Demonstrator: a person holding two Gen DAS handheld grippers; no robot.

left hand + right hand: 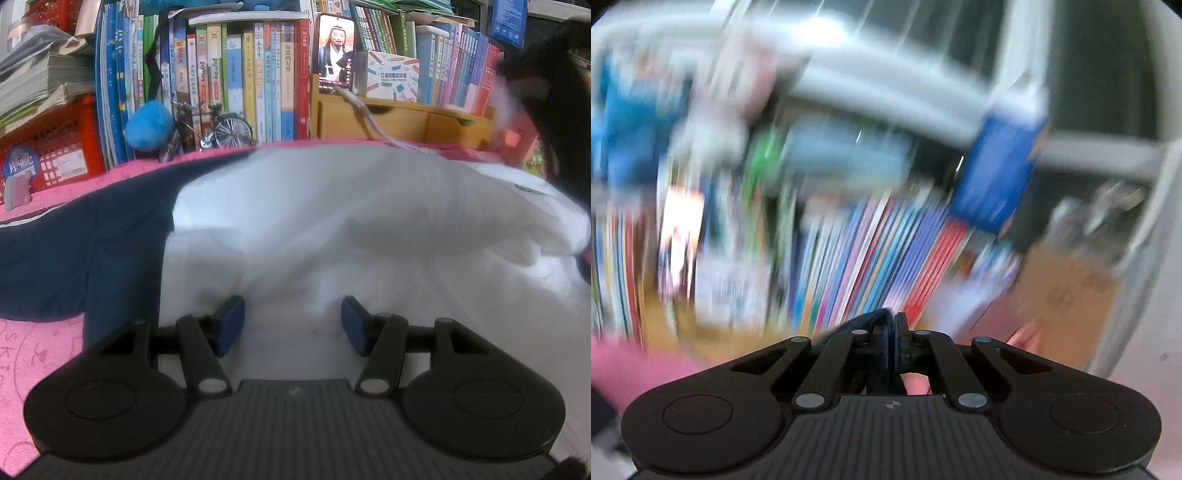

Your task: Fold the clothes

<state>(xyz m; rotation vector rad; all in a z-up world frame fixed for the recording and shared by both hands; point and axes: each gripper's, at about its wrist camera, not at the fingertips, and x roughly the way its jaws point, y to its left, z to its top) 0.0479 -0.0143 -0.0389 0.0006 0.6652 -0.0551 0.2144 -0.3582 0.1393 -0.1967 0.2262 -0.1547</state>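
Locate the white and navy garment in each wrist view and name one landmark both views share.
Left wrist: the garment fills the centre, under the open left gripper.
Right wrist: only a navy scrap at the shut right gripper.
Shared landmark: the row of books.

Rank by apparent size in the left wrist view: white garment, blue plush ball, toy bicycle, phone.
1. White garment, by far the largest, though also nearest the camera.
2. Toy bicycle and phone: look alike in extent, not ranked.
3. Blue plush ball, slightly smaller.
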